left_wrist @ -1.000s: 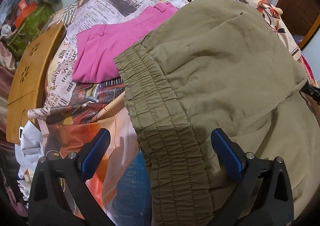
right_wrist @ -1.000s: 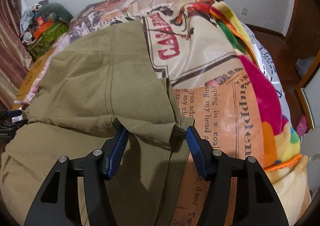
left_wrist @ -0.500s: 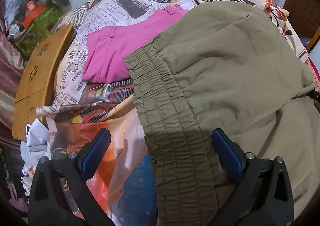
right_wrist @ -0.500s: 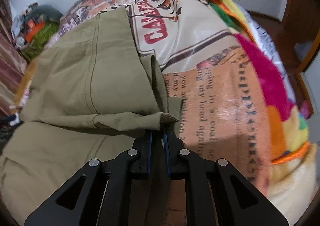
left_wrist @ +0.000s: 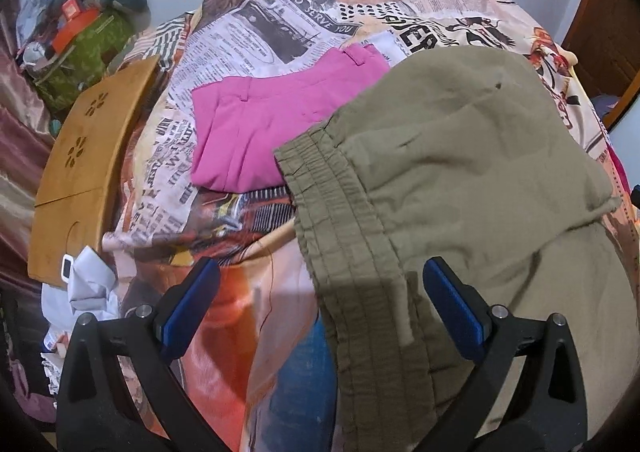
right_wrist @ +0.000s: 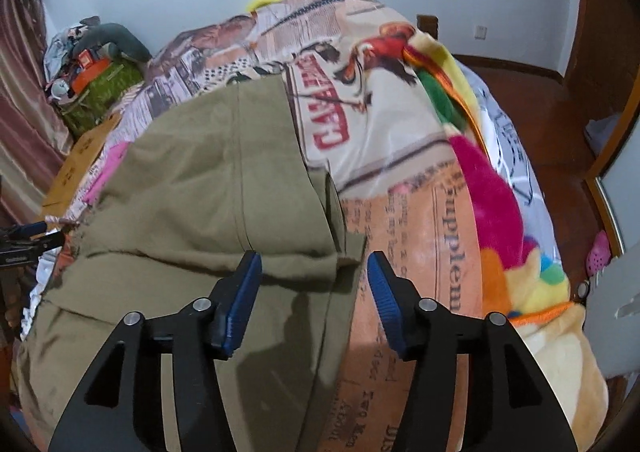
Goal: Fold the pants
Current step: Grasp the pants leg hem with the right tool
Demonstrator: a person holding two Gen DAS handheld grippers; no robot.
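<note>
Olive-green pants [left_wrist: 460,172] lie folded over on the bed, their elastic waistband [left_wrist: 352,252] running down toward my left gripper [left_wrist: 320,292]. That gripper is open, its blue pads either side of the waistband, above it. In the right wrist view the pants [right_wrist: 200,192] show their folded leg edge just ahead of my right gripper [right_wrist: 314,276], which is open and empty over the cloth.
A folded pink garment [left_wrist: 272,132] lies beyond the waistband on the newspaper-print bedspread [left_wrist: 280,32]. A wooden board [left_wrist: 80,164] and a cluttered pile [left_wrist: 80,36] are at the left bedside. A bright fleece blanket [right_wrist: 500,212] lies at the right.
My right gripper shut on the folded pant edge half a second ago and has now opened and drawn back upward. My left gripper stayed open, with the view shifting slightly.
</note>
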